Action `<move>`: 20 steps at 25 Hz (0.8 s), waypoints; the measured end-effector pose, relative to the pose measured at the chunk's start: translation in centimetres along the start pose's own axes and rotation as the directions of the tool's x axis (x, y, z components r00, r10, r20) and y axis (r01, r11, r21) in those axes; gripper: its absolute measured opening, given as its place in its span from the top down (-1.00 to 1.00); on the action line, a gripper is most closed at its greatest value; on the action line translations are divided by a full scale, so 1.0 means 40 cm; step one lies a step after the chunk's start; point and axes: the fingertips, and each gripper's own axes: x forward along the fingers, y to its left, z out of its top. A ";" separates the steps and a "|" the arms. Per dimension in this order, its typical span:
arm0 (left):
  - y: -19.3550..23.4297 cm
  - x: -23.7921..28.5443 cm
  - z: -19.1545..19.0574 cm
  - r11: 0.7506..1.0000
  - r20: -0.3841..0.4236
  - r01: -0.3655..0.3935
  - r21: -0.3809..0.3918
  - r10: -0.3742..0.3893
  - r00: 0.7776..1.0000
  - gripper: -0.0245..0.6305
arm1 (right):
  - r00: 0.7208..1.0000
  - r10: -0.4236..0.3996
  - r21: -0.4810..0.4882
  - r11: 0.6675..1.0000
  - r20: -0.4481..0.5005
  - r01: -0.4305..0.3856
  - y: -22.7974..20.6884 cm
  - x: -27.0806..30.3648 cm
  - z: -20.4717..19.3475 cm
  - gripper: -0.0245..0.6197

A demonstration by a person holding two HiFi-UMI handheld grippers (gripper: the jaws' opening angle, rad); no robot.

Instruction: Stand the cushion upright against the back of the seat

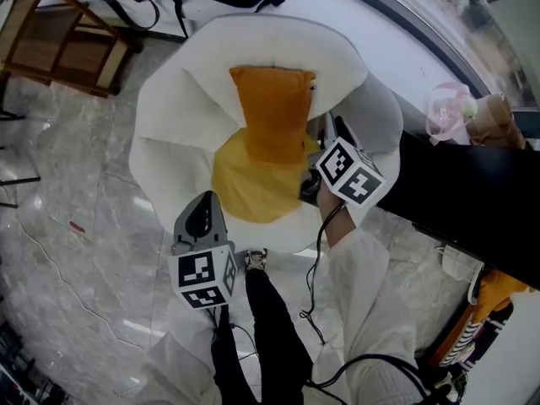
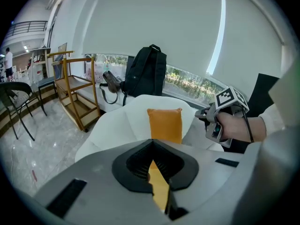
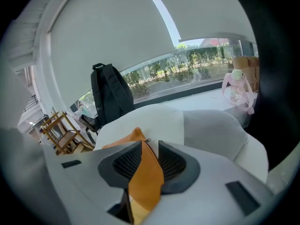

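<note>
On the left, the left tool (image 2: 158, 184) is held slack at the near edge of the seat (image 1: 173, 108), jaws slightly parted with nothing gripped. Only the yellow seat pad (image 1: 249, 191) is seen through the gap. In the middle, the orange cushion (image 1: 272, 112) is stood on end against the far back of the seat. On the right, its lower right corner is pinched firmly in the right tool (image 3: 143, 172). For a clean finish, the cushion should be pressed flat to the back and let go gently, so it is not dragged forward. Counted: one cushion, one seat, two tools, one backpack (image 2: 146, 71).
</note>
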 end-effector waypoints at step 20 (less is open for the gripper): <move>-0.109 -0.253 0.205 0.973 0.033 0.194 0.125 -0.200 0.979 0.94 | 0.972 -0.152 -0.085 0.982 0.177 0.169 0.126 -0.573 0.088 0.51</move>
